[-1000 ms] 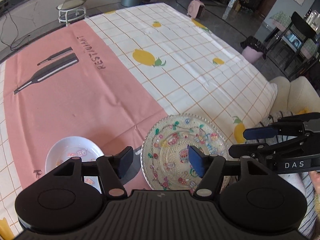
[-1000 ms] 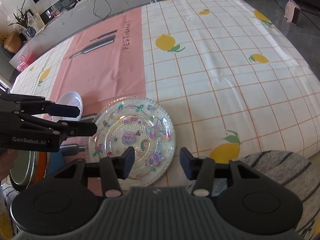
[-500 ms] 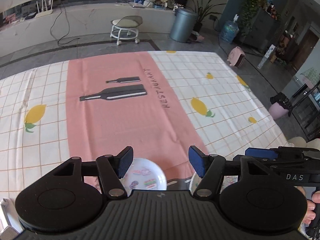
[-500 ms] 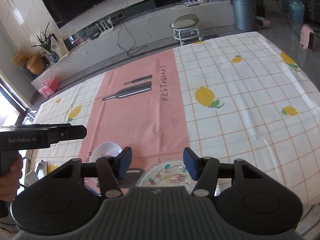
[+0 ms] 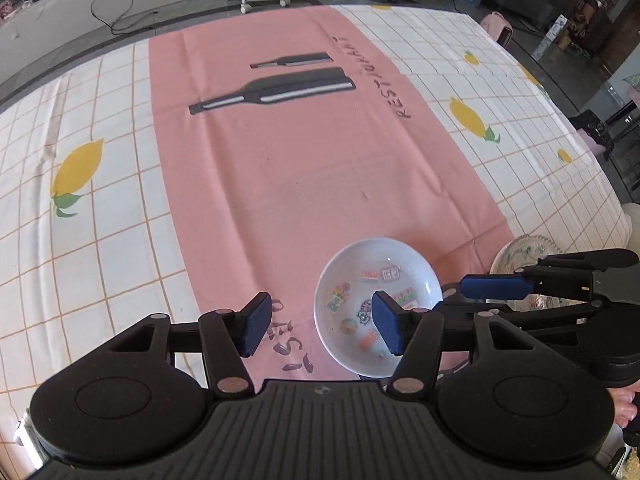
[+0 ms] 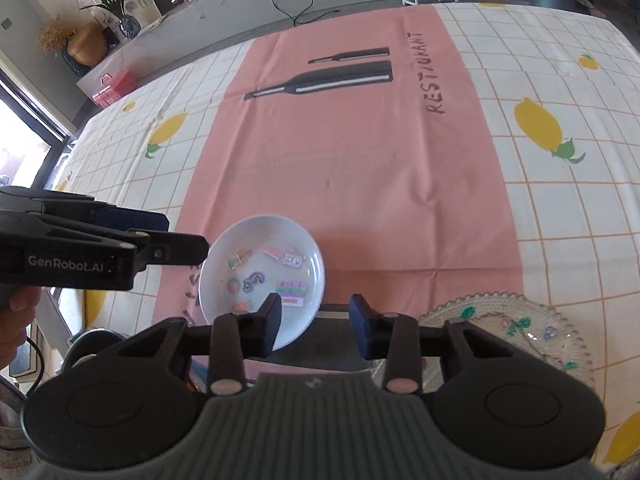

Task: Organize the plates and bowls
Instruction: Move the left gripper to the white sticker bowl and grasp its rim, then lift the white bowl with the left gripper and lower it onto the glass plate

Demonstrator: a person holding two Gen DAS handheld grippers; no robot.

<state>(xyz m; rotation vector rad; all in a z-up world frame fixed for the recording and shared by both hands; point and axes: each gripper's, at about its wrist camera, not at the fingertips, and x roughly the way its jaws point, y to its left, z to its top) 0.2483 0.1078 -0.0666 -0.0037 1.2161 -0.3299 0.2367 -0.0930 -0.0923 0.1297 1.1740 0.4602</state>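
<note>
"RESTAURANT" reads across the pink runner on the lemon-print desk, and "GenRobot.AI" shows on the left gripper body. One white bowl, with coloured sticker-like pictures inside, sits just ahead of the right gripper, its near rim at the left finger. One patterned glass plate lies right of those fingers. The right gripper's fingers have just been closing, with nothing clamped between them. The left gripper's fingers, also just closing, stand wide apart, the bowl at the right finger.
</note>
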